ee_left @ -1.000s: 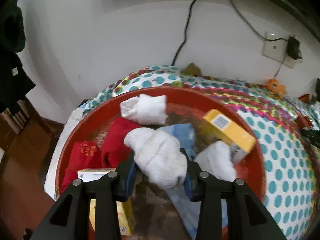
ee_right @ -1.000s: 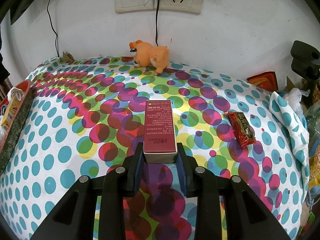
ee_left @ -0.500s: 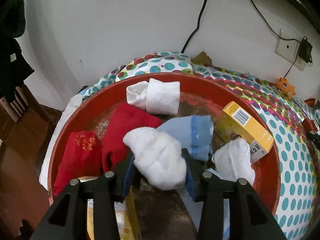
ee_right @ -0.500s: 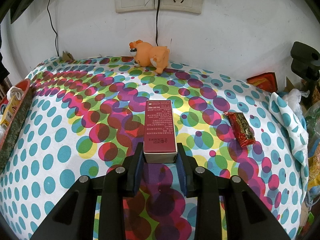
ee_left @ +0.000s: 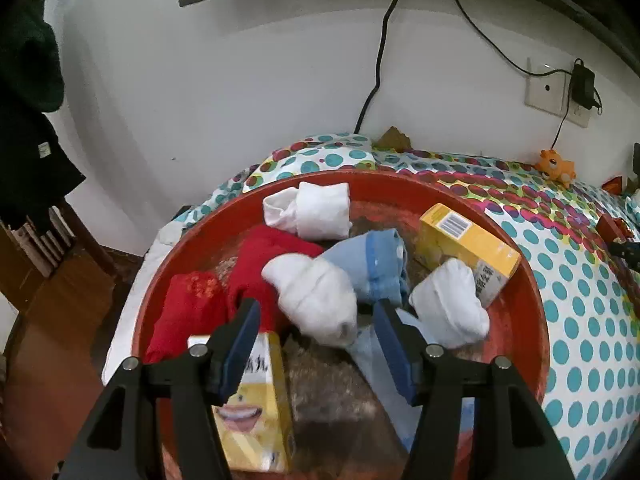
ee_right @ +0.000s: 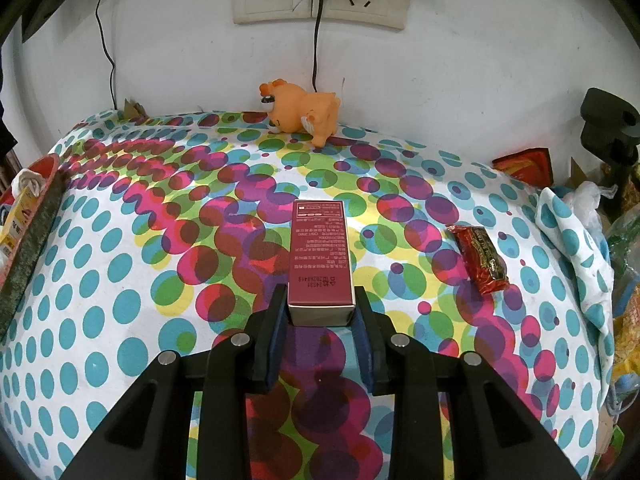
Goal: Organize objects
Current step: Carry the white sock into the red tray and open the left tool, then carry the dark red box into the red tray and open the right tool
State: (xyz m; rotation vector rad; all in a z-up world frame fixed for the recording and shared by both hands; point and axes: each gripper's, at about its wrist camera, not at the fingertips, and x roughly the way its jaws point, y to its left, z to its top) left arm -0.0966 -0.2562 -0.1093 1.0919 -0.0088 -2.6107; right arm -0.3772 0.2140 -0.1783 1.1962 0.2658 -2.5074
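In the left wrist view my left gripper (ee_left: 316,332) is open above a round red tray (ee_left: 520,312). A white rolled sock (ee_left: 312,296) lies loose between and just beyond its fingers, on other socks. The tray also holds two more white sock rolls (ee_left: 316,210) (ee_left: 450,308), red socks (ee_left: 264,256), a blue sock (ee_left: 372,264) and two yellow boxes (ee_left: 468,240) (ee_left: 256,404). In the right wrist view my right gripper (ee_right: 320,320) is shut on a dark red box (ee_right: 320,256), held over the dotted cloth.
The dotted tablecloth (ee_right: 120,280) covers the table. An orange toy animal (ee_right: 300,112) stands by the wall. A red snack packet (ee_right: 482,260) lies to the right of the box. Clutter and a bunched cloth (ee_right: 576,232) fill the right edge. The tray's rim (ee_right: 28,240) shows at far left.
My left gripper has opened and let go of the white sock, which now lies in the tray. The right gripper and its box have not moved.
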